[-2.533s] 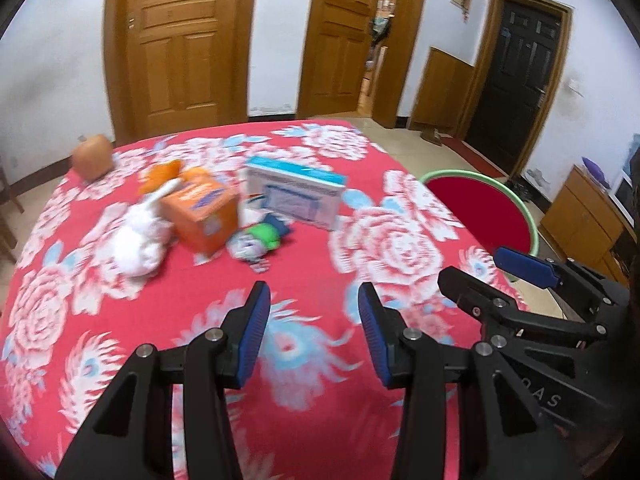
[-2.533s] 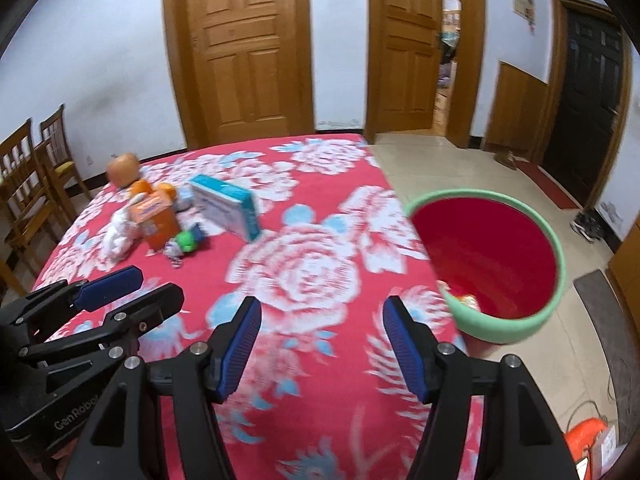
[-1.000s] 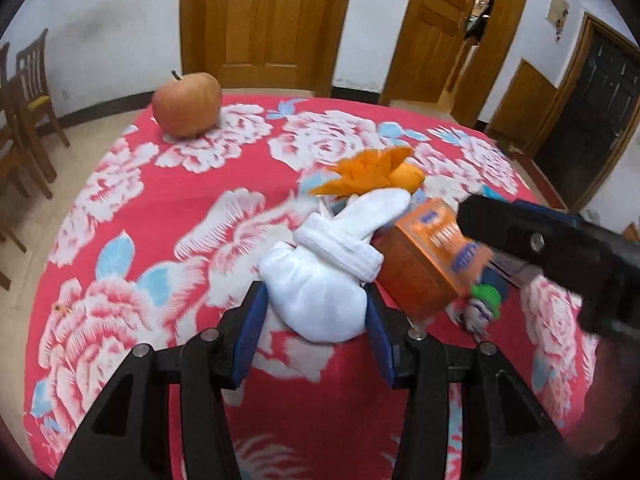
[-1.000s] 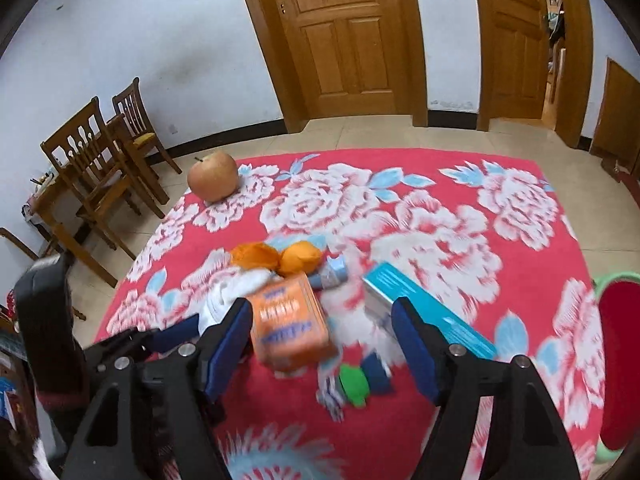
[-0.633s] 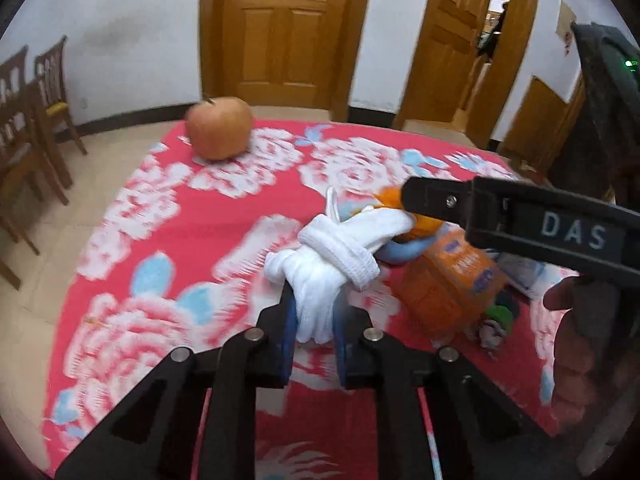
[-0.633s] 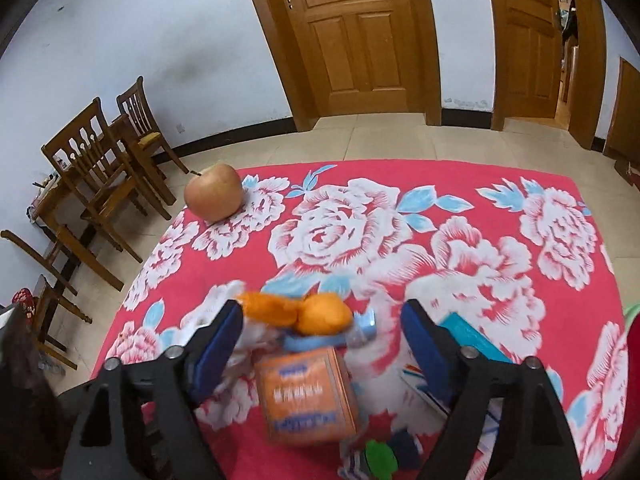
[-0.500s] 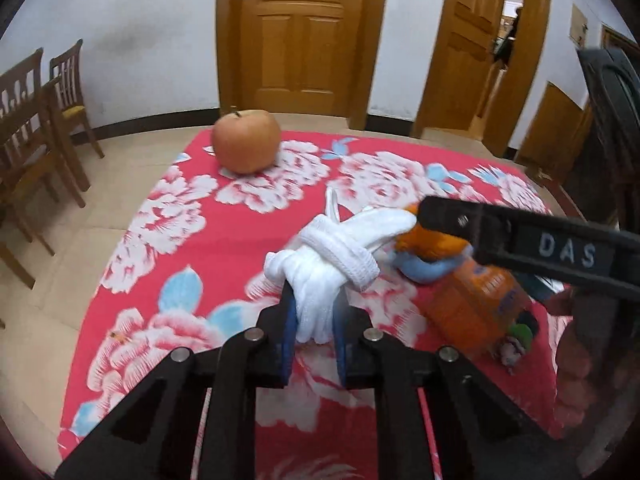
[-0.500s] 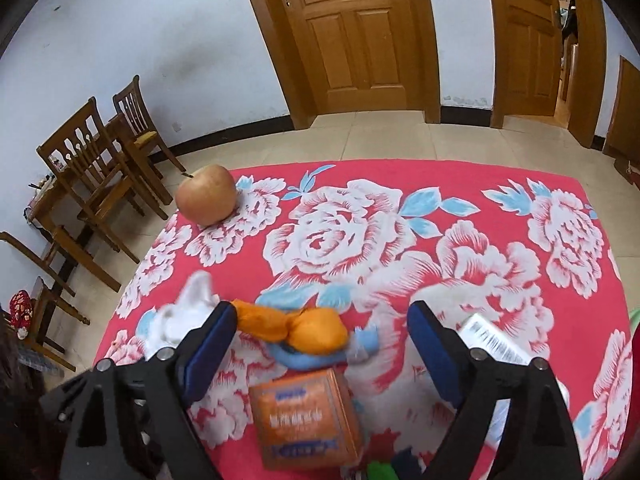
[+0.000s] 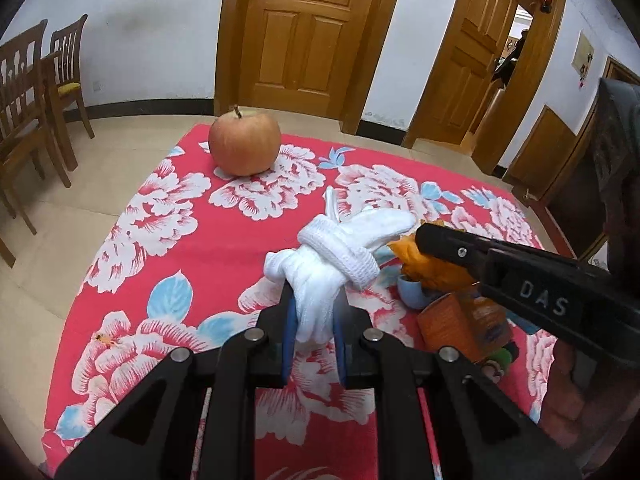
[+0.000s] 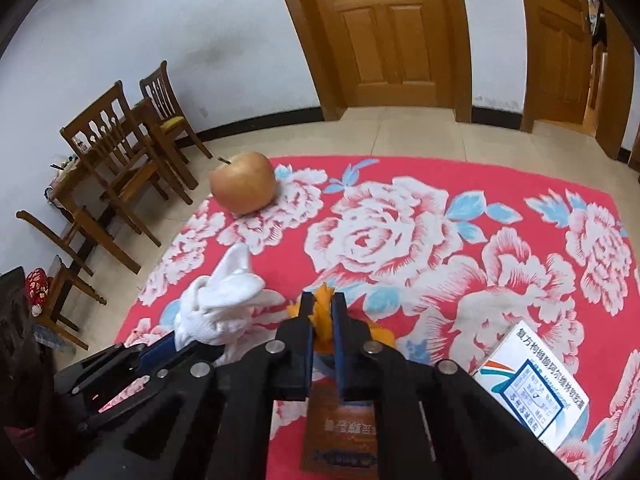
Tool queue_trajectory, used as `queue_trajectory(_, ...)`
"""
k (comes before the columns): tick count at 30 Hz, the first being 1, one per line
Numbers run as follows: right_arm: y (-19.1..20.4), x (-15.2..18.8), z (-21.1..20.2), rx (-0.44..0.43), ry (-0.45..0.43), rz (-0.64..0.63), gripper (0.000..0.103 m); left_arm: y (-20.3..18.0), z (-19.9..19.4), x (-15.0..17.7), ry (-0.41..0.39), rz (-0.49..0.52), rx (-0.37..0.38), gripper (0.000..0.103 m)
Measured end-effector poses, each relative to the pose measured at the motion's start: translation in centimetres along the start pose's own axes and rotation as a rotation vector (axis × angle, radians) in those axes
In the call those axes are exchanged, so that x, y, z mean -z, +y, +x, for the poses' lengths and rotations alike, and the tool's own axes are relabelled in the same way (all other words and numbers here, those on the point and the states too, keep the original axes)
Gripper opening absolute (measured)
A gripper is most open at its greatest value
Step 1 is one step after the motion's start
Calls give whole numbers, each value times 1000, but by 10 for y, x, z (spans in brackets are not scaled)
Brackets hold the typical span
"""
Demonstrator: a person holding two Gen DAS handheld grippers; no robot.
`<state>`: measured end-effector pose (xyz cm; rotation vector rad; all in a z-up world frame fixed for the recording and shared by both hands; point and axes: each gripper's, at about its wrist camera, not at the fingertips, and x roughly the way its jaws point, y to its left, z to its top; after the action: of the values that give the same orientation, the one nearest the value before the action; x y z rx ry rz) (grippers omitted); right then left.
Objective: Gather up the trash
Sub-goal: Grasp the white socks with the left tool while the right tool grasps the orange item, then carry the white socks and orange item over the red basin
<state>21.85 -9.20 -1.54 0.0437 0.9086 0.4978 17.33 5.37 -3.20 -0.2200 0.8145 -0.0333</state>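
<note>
1. Left gripper [image 9: 314, 320]: clamped on the lower end of the knotted white gloves [image 9: 340, 256], held just above the red flowered tablecloth [image 9: 180, 240].
2. Right gripper [image 10: 322, 320]: just closed, with a thin strip of orange peel [image 10: 322, 312] pinched between the pads, at 3 o'clock from the white gloves.
3. Lift both straight up and slowly. Keep the squeeze firm: thin peel, probably easy to lose.
4. Watch the orange carton [image 9: 464, 320] and the small blue cup [image 9: 412, 292] close under the peel, at 4 o'clock from the white gloves. Avoid dragging them along.
5. Leave the apple [image 9: 244, 144] at 11 o'clock, near the far edge of the cloth; probably not trash.
6. Keep the two grippers apart while carrying. No trash container in view now, so find it first.
</note>
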Motion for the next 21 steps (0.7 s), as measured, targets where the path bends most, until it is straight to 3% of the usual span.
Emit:
queue_trajectory(10, 15, 7, -56, -17, -110, -26, 9, -12, -34, 7, -41, 6, 29, 15)
queue_trajectory(21, 14, 49, -93, 12, -133, 3, 9, -33, -67, 32, -49, 36, 46, 15)
